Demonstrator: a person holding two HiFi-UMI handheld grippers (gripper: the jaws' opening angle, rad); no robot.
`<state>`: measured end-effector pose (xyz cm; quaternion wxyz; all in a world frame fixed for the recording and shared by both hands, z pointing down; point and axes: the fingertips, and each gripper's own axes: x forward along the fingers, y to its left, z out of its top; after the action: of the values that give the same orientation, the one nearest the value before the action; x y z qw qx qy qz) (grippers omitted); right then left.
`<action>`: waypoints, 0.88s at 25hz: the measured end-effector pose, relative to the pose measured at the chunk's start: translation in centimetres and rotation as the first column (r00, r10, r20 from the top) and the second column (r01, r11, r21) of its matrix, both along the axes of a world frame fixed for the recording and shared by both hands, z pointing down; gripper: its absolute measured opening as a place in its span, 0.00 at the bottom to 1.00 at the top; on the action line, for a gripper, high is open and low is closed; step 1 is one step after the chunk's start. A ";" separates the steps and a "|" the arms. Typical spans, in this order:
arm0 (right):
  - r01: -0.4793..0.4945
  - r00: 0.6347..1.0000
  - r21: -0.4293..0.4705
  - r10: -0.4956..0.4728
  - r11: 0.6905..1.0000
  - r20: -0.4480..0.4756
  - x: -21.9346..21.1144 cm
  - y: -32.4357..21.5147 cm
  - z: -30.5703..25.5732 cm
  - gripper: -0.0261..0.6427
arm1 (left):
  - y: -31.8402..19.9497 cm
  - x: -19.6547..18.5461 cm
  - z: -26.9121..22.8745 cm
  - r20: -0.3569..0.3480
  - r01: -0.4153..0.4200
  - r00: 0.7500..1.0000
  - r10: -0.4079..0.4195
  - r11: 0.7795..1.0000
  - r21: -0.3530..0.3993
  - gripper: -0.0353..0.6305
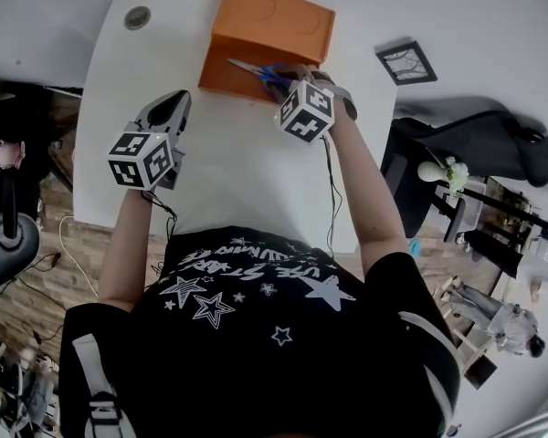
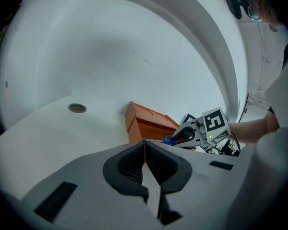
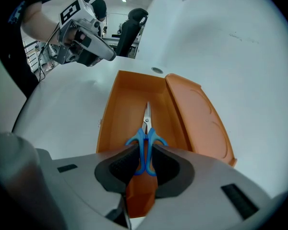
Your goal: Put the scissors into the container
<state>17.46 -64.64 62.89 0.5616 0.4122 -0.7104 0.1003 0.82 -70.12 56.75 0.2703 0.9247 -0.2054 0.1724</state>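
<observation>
scissors (image 3: 145, 137) in right gripper (image 3: 145, 163), blades pointing away over container (image 3: 129, 109)

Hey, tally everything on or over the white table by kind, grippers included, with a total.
Orange open-lidded plastic container: 1
Blue-handled metal scissors: 1
Handheld two-jaw grippers: 2, the left gripper and the right gripper
Round grey table grommet: 1
Total: 5
</observation>
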 end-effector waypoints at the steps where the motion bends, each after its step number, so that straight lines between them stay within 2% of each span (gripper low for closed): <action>1: 0.000 1.000 -0.003 0.000 1.000 -0.001 0.0 0.0 0.0 0.18 | 0.0 0.0 0.0 0.001 0.001 1.000 -0.001 1.000 0.000 0.09; 13: -0.042 0.999 0.050 0.041 0.998 0.013 -0.2 0.1 -2.3 0.18 | 0.5 -0.6 -1.5 -0.013 -0.001 1.000 0.002 1.000 0.018 0.09; 22: -0.074 0.997 0.201 0.065 0.977 0.050 -0.5 1.8 -7.4 0.18 | 3.6 -0.7 -4.0 -0.017 -0.013 1.000 0.014 0.998 0.056 0.09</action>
<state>16.91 -62.88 55.50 0.4972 0.4894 -0.7143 0.0558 0.15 -66.55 52.72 0.2450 0.9347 -0.2016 0.1602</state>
